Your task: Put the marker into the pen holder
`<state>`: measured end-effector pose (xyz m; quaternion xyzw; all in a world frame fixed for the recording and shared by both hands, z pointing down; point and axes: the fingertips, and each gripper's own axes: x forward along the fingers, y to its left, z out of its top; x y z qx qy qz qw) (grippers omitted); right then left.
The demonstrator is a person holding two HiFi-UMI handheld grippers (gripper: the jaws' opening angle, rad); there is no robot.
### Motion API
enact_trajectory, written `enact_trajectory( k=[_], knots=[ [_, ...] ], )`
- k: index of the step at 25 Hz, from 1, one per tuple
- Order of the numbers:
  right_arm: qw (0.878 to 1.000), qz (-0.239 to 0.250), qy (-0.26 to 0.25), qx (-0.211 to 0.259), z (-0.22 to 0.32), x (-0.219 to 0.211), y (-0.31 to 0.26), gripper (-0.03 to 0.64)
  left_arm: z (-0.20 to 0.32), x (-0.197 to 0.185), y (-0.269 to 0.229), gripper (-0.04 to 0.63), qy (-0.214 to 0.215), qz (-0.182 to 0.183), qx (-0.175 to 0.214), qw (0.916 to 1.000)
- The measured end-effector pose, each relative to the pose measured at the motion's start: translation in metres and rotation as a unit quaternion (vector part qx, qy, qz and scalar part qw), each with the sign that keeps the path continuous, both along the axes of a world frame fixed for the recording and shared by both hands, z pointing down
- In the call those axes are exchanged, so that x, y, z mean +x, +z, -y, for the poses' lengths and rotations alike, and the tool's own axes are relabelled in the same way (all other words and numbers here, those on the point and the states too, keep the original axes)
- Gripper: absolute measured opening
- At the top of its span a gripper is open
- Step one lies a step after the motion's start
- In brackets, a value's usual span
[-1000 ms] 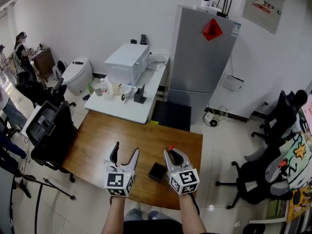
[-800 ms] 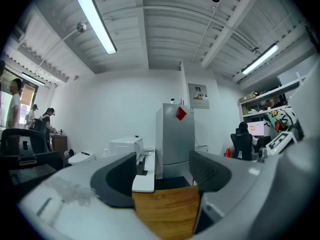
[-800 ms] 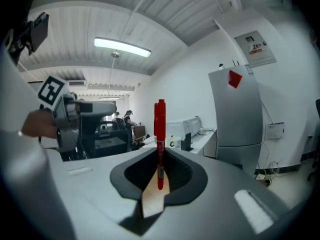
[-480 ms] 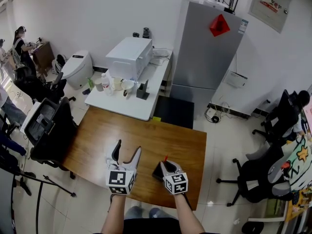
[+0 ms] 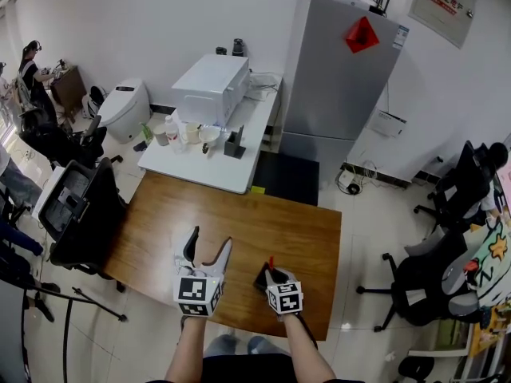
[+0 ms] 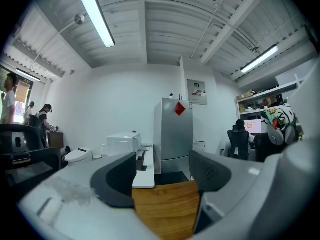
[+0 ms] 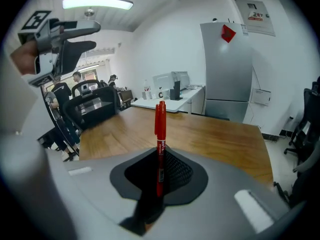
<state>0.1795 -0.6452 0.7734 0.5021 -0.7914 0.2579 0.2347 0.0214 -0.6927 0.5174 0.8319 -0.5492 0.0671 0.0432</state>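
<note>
The wooden table (image 5: 239,222) carries the black pen holder (image 5: 260,278) near its front edge, and both grippers hang at that end. The left gripper (image 5: 206,250) is to the left of the pen holder, clear of it, its 2 jaws standing apart with only bare tabletop between them; it has no part in this step. The right gripper (image 5: 274,273) sits just beside the pen holder on its right and partly covers it in the head view.

The step in hand looks like lining the marker up over the pen holder's mouth. To do it well, the right gripper likely needs to turn so that 1 end of the marker points down at the opening, then lower it inside before the jaws let go. The right gripper view shows only open tabletop ahead, not the pen holder, so aim should be judged from the head view. A release too high or off-centre could bounce the marker off the rim.

The right gripper's jaws are closed on the red marker (image 7: 160,124), pinching its lower barrel. The marker runs straight along the jaws at their centre line, and its capped end juts well past the fingertips, away from the hand. In the head view that red end (image 5: 271,260) shows just beyond the pen holder's far side.
</note>
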Motion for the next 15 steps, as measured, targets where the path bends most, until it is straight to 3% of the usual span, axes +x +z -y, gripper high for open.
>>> enact_trajectory(
  k=[7,15],
  knots=[
    [0.999,-0.001,0.025,-0.023,-0.001,0.000,0.003,0.049,0.002,-0.001,-0.001,0.332,0.009,-0.010,-0.004,0.9999],
    [0.998,0.007,0.058,-0.009,0.000,0.003,-0.011,0.148,0.002,-0.010,-0.007,0.331,0.019,-0.015,0.004,0.9997]
  ],
)
